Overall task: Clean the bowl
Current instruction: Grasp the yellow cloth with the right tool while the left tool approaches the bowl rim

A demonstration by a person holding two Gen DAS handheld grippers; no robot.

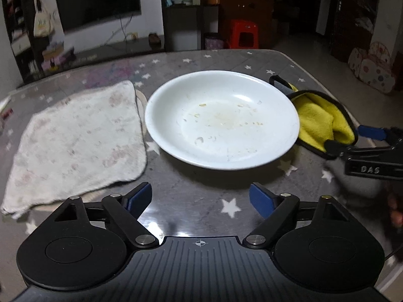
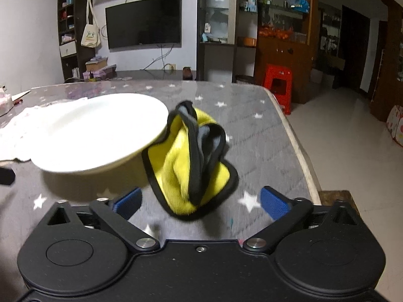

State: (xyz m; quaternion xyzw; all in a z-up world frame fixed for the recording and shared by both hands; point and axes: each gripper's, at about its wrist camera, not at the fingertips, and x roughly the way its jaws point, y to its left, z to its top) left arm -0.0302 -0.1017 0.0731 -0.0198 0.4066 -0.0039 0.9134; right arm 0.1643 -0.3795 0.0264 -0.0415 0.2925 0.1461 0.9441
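A shallow white bowl [image 1: 221, 118] with dried food marks stands on the star-patterned table; it also shows in the right wrist view [image 2: 100, 133]. A crumpled yellow cloth with black trim [image 2: 186, 161] lies against the bowl's right rim, also in the left wrist view [image 1: 320, 118]. My left gripper [image 1: 201, 198] is open and empty, just short of the bowl's near edge. My right gripper [image 2: 199, 201] is open, with its blue pads on either side of the cloth's near end, not closed on it. It shows from the side in the left wrist view [image 1: 352, 138].
A white towel [image 1: 75, 143] lies flat left of the bowl. The table's right edge [image 2: 297, 141] runs close to the cloth. A red stool [image 2: 278, 83] and cabinets stand beyond the table.
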